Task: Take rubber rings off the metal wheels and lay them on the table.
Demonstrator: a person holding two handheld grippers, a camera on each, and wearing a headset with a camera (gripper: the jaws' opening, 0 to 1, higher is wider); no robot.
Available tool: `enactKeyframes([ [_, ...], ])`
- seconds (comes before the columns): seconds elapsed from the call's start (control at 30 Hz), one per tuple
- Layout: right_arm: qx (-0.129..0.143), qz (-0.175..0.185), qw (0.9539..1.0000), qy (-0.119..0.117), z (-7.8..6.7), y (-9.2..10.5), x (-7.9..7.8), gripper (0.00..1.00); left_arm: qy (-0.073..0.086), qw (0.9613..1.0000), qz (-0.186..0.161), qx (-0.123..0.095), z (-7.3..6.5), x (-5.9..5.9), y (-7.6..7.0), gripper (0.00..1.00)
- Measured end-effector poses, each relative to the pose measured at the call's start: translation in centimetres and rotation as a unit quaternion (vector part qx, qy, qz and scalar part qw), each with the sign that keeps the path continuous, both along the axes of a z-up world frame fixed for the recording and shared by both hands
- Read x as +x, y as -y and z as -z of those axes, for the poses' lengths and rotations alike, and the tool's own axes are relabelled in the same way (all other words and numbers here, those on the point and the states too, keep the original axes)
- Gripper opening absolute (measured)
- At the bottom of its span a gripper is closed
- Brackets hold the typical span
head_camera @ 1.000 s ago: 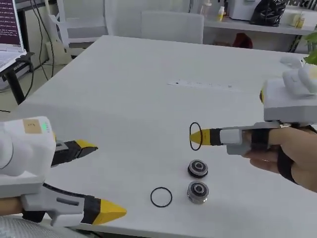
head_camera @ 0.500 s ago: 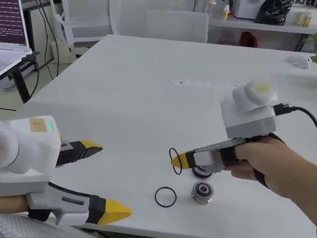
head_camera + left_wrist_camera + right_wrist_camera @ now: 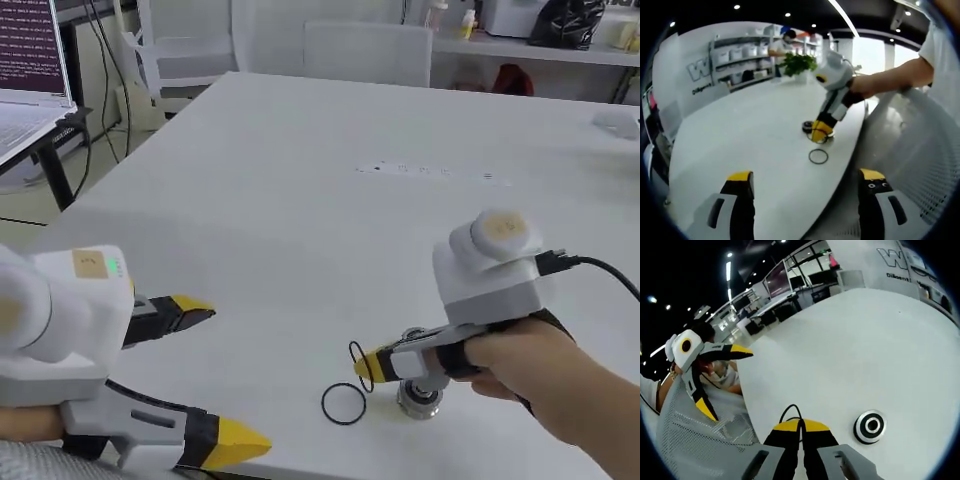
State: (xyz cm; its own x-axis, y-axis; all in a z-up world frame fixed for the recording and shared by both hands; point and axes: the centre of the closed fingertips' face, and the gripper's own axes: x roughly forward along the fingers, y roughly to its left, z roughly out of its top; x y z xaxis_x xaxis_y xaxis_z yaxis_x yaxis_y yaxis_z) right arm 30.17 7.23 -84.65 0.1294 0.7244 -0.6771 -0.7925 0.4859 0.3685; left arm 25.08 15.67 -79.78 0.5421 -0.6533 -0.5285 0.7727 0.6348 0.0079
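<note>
At the workbench, the right gripper (image 3: 372, 364) had its yellow-tipped jaws shut on a thin black rubber ring (image 3: 351, 364), which hung upright from the tips just above the white table (image 3: 300, 200); a second ring (image 3: 323, 404) lay flat on the table just beside it, near the front edge. The left gripper (image 3: 238, 376) hovered well apart to the left, its jaws spread wide and empty. One metal wheel (image 3: 420, 396) stood close under the right hand; the other wheel (image 3: 807, 126) sat just behind it and, dark-rimmed in the right gripper view, seemed to have its ring on.

The step in hand looked to be laying the held ring down; it called for bringing the tips low and tipping the ring flat before letting go, so that it would not land on edge and roll off the near side; a spot clear of both the wheels and the lying ring would suit best.

The rings were slim, round and matt, likely limp and apt to cling to a pad; the wheels were small, bright and hard, with a dark centre; the tabletop was smooth, pale and bare.
</note>
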Motion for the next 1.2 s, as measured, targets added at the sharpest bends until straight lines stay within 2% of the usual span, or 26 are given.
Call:
enactKeyframes([
  [0.17, -0.023, -0.011, 0.9997, 0.009, 0.8, 0.4, 0.0, 0.0, 0.003, 1.0, -0.005, 0.002, -0.1, 0.1, -0.1, 0.86],
  [0.37, -0.032, -0.013, 0.9993, 0.015, 1.2, 0.6, 0.2, 0.0, -0.014, 0.9998, -0.01, -0.007, 0.3, 0.0, -0.1, 0.87],
  [0.47, -0.038, -0.012, 0.999, 0.021, 1.4, 0.8, 0.3, 0.0, -0.012, 0.9999, -0.009, -0.004, 0.3, 0.0, -0.1, 0.87],
  [1.03, -0.041, 0.0, 0.9986, 0.033, 1.3, 1.2, 1.2, 0.0, -0.013, 0.9999, -0.009, 0.002, 0.4, 0.1, 0.0, 0.87],
  [1.2, -0.039, 0.002, 0.9987, 0.032, 1.2, 1.2, 1.2, 0.03, -0.013, 0.9999, -0.011, 0.001, 0.3, 0.1, 0.0, 0.87],
])
